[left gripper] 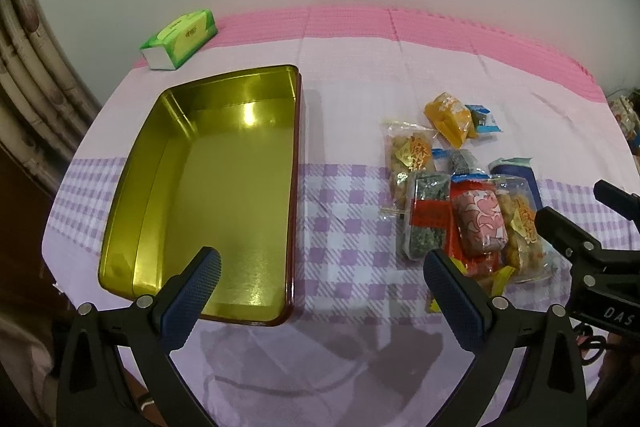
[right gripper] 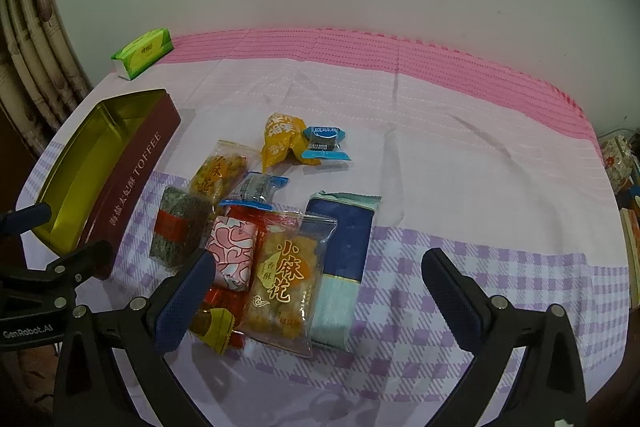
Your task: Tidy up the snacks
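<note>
Left wrist view: the left gripper hangs above the cloth with its jaws spread wide and nothing between them. Ahead of its left finger lies the rectangular gold-lined metal tin with dark red outer walls, open and with no snack inside. Beyond the tin, at the far left, sits a green and white tissue pack. Ahead of the right finger lies the cluster of wrapped snacks, all on the pink and purple checked tablecloth, well apart from the tin. The right gripper's black frame enters at the right edge, just beside the cluster.

Right wrist view: the right gripper is likewise spread wide and empty. Left of its left finger lies a green seaweed bar with a red band; touching that finger's tip is a pink and white patterned packet. Between the fingers lie a clear bag of fried dough twists with an orange label and, just beside it, a navy and pale teal pouch. Farther ahead lie a second clear twist bag, a yellow wrapped snack and a small blue-ended candy. A small gold-wrapped piece sits under the left finger, possibly a sweet.
</note>
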{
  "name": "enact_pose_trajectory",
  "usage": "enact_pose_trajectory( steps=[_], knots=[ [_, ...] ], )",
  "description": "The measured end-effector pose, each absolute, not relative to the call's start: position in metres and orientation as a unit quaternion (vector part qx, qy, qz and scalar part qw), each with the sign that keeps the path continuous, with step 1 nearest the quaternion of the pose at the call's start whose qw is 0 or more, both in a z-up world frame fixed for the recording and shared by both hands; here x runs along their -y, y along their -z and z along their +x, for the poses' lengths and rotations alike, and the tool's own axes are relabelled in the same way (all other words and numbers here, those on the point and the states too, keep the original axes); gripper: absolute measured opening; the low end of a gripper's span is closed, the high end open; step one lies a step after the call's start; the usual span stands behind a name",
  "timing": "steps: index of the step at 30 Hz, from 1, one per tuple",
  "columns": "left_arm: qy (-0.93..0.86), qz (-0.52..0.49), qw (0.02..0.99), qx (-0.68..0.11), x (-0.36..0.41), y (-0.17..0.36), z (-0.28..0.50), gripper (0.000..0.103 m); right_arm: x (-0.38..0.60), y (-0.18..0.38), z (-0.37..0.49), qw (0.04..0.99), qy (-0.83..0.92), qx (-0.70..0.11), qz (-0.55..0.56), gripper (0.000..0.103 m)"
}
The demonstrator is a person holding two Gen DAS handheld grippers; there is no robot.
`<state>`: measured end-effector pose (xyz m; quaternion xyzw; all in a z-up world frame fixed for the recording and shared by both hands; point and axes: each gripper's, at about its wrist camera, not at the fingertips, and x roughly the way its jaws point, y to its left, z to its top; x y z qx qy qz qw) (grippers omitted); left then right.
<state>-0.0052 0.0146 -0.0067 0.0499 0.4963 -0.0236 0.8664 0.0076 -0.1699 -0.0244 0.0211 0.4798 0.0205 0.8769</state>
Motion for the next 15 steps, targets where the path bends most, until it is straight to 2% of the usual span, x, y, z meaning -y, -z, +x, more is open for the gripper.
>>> enact_pose_trajectory(
  steps=[15],
  knots=[
    [0.038, 0.064, 0.864, -0.499, -0.0086, 0.0121, -0.0083, 0.101, 0.1741, 0.026, 0.0077, 0.877, -0.022, -0.479, 0.03, 0.102]
  ],
)
